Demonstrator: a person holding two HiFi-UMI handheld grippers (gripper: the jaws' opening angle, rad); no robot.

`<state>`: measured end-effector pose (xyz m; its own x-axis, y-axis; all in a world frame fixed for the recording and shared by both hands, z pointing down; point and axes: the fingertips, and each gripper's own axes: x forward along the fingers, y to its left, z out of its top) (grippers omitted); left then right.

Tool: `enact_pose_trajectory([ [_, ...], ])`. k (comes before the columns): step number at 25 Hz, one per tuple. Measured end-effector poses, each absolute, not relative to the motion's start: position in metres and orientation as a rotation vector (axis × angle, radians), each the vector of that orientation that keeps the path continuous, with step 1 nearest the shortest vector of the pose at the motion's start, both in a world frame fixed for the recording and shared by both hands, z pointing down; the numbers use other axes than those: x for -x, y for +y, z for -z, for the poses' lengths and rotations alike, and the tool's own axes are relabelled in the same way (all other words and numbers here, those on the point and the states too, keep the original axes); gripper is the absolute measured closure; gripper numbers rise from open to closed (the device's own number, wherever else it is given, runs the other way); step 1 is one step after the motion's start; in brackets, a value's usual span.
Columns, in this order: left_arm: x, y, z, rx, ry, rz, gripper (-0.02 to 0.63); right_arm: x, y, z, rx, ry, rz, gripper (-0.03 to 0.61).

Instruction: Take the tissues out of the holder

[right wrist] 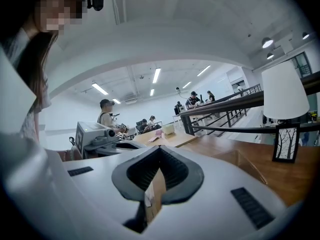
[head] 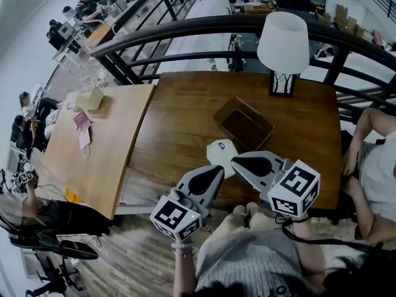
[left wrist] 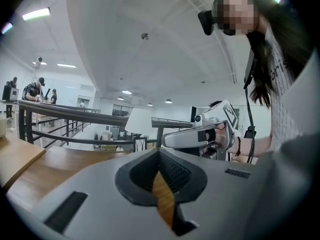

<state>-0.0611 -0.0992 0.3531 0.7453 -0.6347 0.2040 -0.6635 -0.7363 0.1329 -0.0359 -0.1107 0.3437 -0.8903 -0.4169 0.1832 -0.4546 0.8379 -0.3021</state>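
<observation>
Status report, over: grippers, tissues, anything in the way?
Both shut, left gripper and right gripper, tips at the white tissue pack; grip on it unclear. Pack outside the wooden holder, which looks empty. Nothing in the way.

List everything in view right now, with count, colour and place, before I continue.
dark table: one, dark brown, under the claws
light table: one, pale wood, against its left side
holder: one, brown, middle of dark table
white pack: one, white, blue mark, at the claw tips; grip unclear
lamp: one, white shade, dark table's far edge
tissue box: one, cream, light table's far end
pink papers: few, pink, on light table
railing: one, black, beyond the tables
seated person: one, light top, right of dark table
left claw: one, grey, jaws together
right claw: one, grey, jaws together
</observation>
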Motion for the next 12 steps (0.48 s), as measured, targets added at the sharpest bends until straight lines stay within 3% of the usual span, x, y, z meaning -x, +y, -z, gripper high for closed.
enact_pose_trajectory([
  [12, 0.0608, -0.1015, -0.3504, -2.762, -1.048, -0.209, 0.606, 0.0404, -0.1110, -0.3429, -0.675, -2.929, -0.497, 0.566],
])
